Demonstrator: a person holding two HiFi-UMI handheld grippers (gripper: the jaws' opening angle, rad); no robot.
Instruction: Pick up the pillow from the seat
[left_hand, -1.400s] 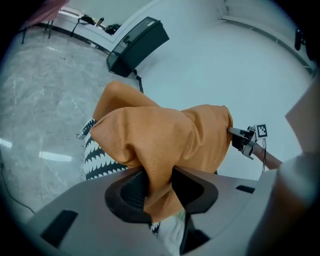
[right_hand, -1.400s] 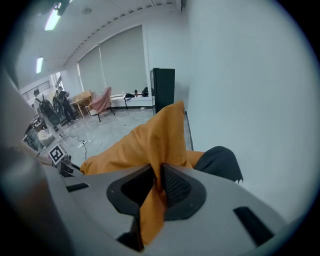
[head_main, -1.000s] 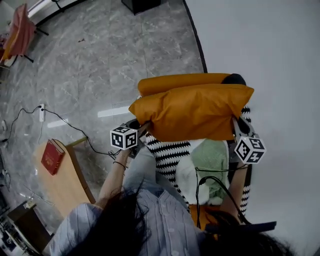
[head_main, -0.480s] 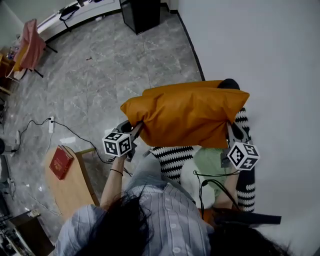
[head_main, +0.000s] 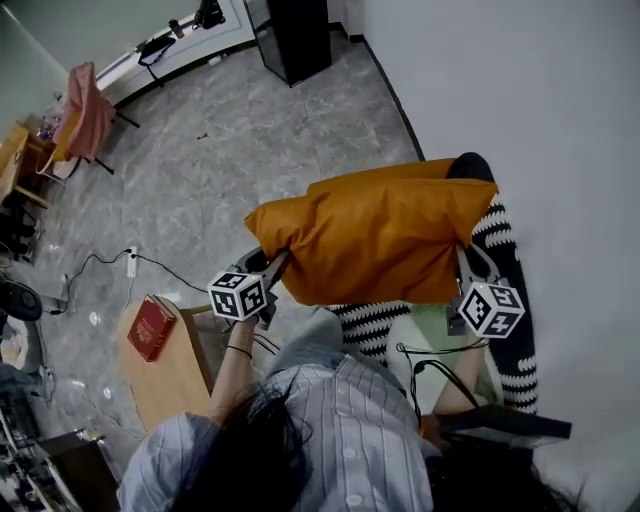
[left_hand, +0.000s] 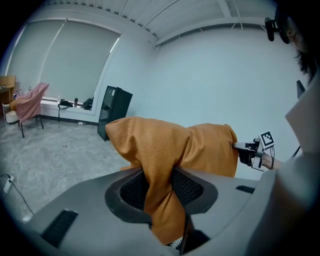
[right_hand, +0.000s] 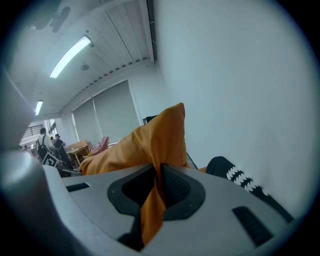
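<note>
The orange pillow (head_main: 375, 240) hangs in the air above the seat, stretched between my two grippers. My left gripper (head_main: 275, 268) is shut on its left corner, and the cloth bunches between the pads (left_hand: 187, 186) in the left gripper view. My right gripper (head_main: 463, 262) is shut on the right corner; a thin fold of orange fabric (right_hand: 150, 200) runs down between its jaws. The seat below carries a black-and-white zigzag throw (head_main: 512, 300) and a pale green cloth (head_main: 440, 328). The pillow hides the seat's back.
A low wooden side table (head_main: 165, 375) with a red book (head_main: 152, 327) stands to the left. A cable and power strip (head_main: 130, 264) lie on the grey floor. A black cabinet (head_main: 290, 30) and a chair draped in pink cloth (head_main: 85, 110) stand far back. A white wall (head_main: 530, 110) runs along the right.
Both grippers have lifted the pillow higher off the seat. It now covers the orange back cushion that showed behind it a second ago.
</note>
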